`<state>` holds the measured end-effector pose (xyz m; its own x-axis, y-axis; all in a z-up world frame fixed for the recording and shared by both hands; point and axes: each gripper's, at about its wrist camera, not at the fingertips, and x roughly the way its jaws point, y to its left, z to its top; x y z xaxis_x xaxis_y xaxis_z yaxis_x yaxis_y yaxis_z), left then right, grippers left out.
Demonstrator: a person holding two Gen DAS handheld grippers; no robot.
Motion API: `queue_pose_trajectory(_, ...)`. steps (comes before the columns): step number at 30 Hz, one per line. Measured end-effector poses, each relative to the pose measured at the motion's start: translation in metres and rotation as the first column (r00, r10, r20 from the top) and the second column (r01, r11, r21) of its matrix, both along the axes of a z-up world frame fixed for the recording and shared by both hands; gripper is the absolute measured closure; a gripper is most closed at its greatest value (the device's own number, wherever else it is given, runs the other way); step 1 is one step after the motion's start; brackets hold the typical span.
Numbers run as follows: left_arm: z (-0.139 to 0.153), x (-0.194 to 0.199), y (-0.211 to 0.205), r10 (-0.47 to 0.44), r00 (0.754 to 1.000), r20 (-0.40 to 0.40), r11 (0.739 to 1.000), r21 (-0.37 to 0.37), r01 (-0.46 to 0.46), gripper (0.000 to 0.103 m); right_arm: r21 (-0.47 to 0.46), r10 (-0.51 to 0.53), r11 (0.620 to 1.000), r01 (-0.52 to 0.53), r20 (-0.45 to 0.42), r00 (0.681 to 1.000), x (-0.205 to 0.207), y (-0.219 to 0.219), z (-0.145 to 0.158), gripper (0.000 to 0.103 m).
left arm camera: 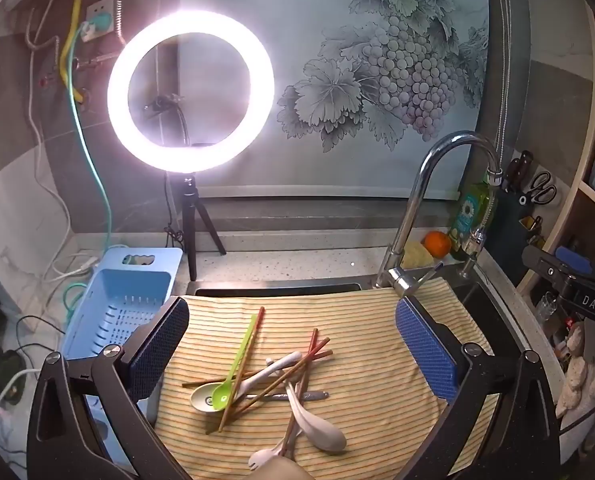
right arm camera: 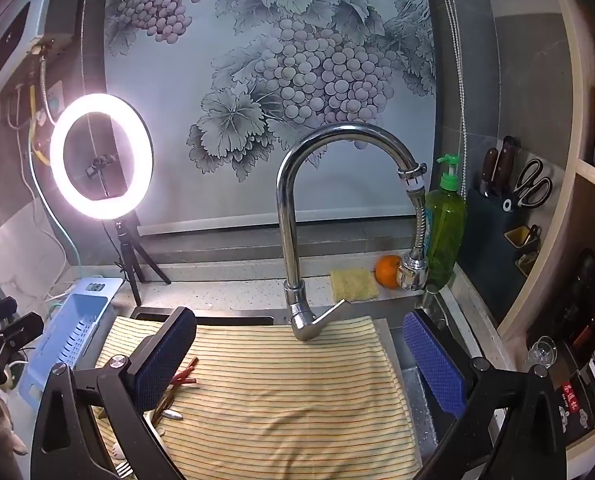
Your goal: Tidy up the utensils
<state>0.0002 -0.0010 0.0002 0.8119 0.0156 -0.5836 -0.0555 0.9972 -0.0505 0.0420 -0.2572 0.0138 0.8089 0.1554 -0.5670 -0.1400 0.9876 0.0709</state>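
A kitchen sink recess backed by a grape-vine mural, lit by a glaring ring light [left arm camera: 190,92], holds a striped yellow cloth [left arm camera: 337,320] draped over the basin beside the speckled counter [left arm camera: 297,264]. The left gripper [left arm camera: 293,348] has its fingers spread wide, nothing pinched; the utensil pile [left arm camera: 269,392] lies between and just ahead of them. The right gripper [right arm camera: 297,364] is likewise spread and empty, with the pile just outside its left finger. The pile is tangled: thin, rigid chopsticks [left arm camera: 293,368] cross over smooth, rounded pale spoons [left arm camera: 317,428] and a slim green spoon [left arm camera: 237,360]. Pinching one stick could drag or flick its neighbours, and the soft cloth may bunch or sag underneath. The slotted blue plastic basket [left arm camera: 117,312] waits beyond the left finger
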Motion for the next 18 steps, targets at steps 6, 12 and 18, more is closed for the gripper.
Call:
queue_pose_trajectory(6,0.0033,0.0008,-0.0032,0.007,1.000,0.010,1.000,0.006,-0.007,0.001,0.016,0.000,1.000,0.000,0.008,1.000,-0.0006,-0.0007,-0.0003,0.001)
queue_pose_trajectory(12,-0.0021,-0.0006,0.0033,0.012,1.000,0.015,1.000,-0.011,-0.012,0.001,0.013,0.002,1.000,-0.002,0.006,1.000,-0.0024,-0.0033,0.0006,0.001)
queue_pose_trajectory(18,-0.0022,-0.0027,0.0025,0.010,1.000,0.019,1.000,-0.006,-0.010,0.001,0.007,0.001,1.000,-0.001,0.007,1.000,-0.0020,0.0009,0.0007,0.001)
